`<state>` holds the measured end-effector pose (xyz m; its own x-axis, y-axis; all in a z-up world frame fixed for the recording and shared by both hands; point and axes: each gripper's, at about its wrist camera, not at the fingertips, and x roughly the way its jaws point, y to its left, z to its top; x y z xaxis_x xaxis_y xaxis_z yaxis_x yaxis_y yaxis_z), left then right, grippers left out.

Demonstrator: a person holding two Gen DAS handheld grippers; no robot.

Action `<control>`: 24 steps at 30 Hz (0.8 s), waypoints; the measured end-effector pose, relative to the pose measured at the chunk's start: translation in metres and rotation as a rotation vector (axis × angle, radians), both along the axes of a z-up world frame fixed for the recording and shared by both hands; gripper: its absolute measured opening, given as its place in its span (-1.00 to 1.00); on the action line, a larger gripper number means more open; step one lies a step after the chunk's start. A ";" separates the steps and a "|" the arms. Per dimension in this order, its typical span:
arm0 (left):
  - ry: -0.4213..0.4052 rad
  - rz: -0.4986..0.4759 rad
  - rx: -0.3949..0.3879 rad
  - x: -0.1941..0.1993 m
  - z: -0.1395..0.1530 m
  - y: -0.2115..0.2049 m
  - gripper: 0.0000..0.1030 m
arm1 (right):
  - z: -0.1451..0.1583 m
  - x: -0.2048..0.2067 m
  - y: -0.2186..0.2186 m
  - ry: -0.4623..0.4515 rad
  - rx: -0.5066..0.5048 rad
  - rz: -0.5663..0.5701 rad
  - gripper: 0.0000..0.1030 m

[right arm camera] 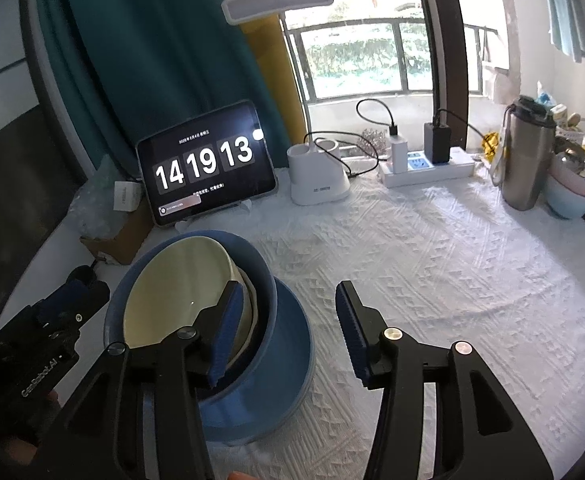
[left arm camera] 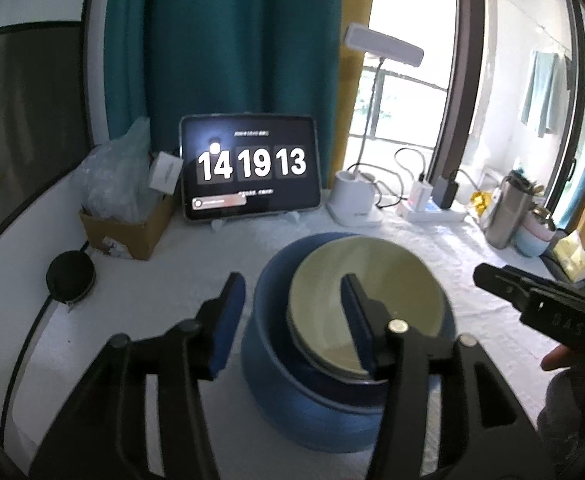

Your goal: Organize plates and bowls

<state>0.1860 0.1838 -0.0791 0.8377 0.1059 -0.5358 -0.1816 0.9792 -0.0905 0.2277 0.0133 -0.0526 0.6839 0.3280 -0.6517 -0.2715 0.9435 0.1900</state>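
Hiding part of the cream bowl point(left arm camera: 368, 300) nested in the blue bowl point(left arm camera: 276, 364), left gripper point(left arm camera: 292, 320) and right gripper point(right arm camera: 288, 336) both gape half-open, empty.

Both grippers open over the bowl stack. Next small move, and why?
Probably lift both grippers straight clear. The pale green bowl already sits nested in the blue bowl, which sits in another blue one on the white cloth. The left gripper and right gripper are open and hold nothing, though each has one finger close to a rim.
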 end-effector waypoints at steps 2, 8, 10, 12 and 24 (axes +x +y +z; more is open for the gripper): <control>-0.017 -0.006 -0.006 -0.008 0.005 -0.004 0.16 | 0.004 -0.006 -0.002 -0.013 -0.003 -0.002 -0.01; -0.060 -0.028 0.006 -0.029 0.017 -0.016 0.29 | 0.014 -0.026 -0.012 -0.052 -0.006 -0.011 -0.01; -0.073 -0.033 0.019 -0.036 0.020 -0.022 0.32 | 0.017 -0.032 -0.015 -0.062 -0.007 -0.014 -0.01; -0.085 -0.038 0.022 -0.044 0.022 -0.028 0.35 | 0.021 -0.040 -0.019 -0.079 -0.012 -0.021 -0.01; -0.152 -0.084 0.030 -0.088 0.030 -0.056 0.66 | 0.032 -0.080 -0.046 -0.154 -0.035 -0.064 0.12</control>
